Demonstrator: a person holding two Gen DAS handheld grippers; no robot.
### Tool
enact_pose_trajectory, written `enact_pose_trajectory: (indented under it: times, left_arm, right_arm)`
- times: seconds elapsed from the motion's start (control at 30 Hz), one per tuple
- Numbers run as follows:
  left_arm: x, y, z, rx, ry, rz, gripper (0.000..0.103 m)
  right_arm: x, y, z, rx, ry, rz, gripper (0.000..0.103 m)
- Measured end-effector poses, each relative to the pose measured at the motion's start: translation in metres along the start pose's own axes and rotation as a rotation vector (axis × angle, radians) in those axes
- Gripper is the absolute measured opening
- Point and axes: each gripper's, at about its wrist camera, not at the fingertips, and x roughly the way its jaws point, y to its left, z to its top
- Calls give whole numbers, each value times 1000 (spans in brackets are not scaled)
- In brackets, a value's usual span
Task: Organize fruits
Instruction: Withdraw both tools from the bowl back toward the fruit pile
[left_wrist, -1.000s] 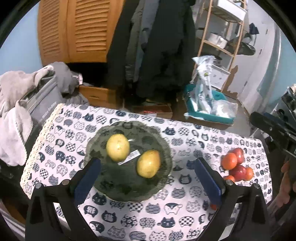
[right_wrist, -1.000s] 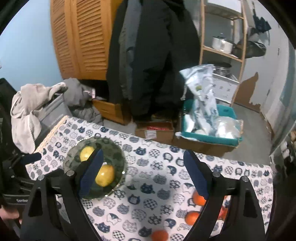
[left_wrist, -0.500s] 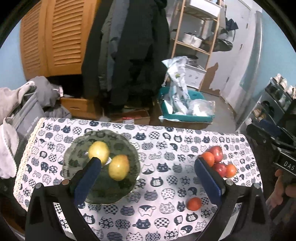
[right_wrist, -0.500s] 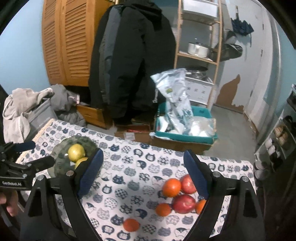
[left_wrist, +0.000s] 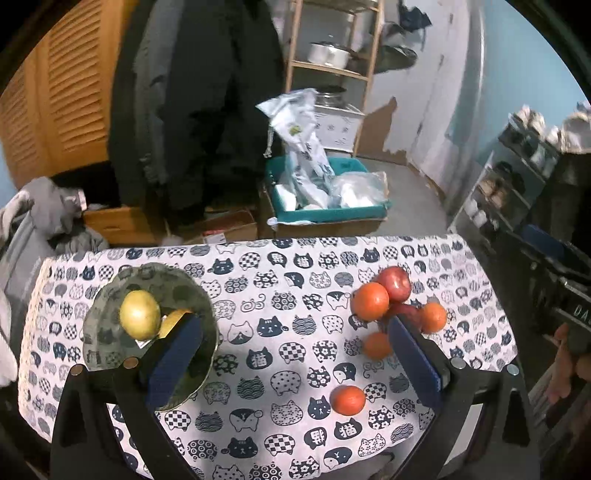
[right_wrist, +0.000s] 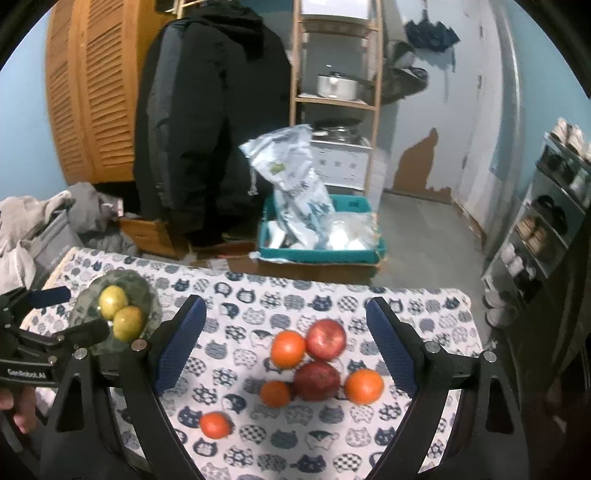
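Red apples (right_wrist: 317, 360) between open tool (right_wrist: 286, 345) fingers

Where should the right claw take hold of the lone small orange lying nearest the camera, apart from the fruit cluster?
Probably across the widest middle of the lone small orange, coming down from above. It is round and sits alone on the cat-print tablecloth with bare cloth on both sides, so the fingers should fit either side. The right claw is open and empty.

The left gripper (left_wrist: 291, 354) filled the lower frame of its own view, jaws spread wide, empty. The right gripper (right_wrist: 286, 339) did likewise. A hand (right_wrist: 16, 410) showed at lower left, gripping the left gripper's handle.
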Motion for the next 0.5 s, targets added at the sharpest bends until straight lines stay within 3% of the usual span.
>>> enact_pose_trajectory:
  times: [0.5]
  left_arm:
    - [28,-43,-7,77,50,-32,101]
  right_arm:
    - [-2,-57,-30,85,48,-88,88]
